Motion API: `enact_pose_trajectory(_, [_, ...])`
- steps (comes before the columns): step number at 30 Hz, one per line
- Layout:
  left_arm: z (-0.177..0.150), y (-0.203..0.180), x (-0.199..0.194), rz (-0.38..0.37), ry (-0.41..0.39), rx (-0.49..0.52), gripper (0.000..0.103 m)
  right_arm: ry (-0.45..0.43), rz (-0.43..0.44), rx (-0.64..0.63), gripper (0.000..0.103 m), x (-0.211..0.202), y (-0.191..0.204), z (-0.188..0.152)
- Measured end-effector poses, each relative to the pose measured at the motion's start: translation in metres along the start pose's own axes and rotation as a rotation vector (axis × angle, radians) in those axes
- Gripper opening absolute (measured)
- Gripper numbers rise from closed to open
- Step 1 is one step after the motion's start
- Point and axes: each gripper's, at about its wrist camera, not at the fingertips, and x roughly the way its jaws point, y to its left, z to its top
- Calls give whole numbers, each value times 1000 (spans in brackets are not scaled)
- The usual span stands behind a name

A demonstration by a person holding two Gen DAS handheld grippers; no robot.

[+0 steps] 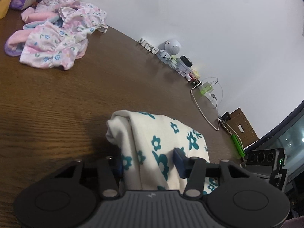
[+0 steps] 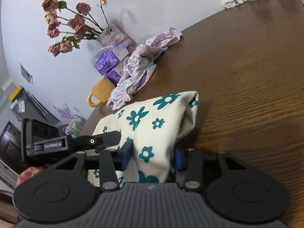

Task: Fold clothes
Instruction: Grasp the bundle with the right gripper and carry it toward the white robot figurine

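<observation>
While both grippers pinch the same cream garment with teal flowers (image 1: 161,144) — the left gripper (image 1: 151,163) with blue pads pressed into its cloth, the right gripper (image 2: 152,156) clamped on it likewise — the piece hangs bunched and lifted above the brown wooden table (image 1: 66,98), one rolled end drooping forward. A crumpled pile of pink floral clothes (image 1: 58,38) lies well apart, near purple tissue packs (image 2: 108,62), a yellow mug (image 2: 100,93) and a vase of dried roses (image 2: 112,36) by the white wall. Along the wall's edge sit a small white robot figure (image 1: 171,50) and charger cables (image 1: 207,102) — the left gripper's body shows in the right wrist view.
</observation>
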Motion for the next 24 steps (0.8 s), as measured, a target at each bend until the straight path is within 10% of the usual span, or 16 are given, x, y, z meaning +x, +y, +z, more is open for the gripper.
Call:
enact_pose_trajectory(11, [85, -42, 23, -24, -138, 84, 41, -121, -5, -79, 34, -10, 9, 86])
enact_pose_trajectory(24, [209, -12, 187, 58, -202, -17, 41, -208, -172, -30, 34, 77, -91, 235])
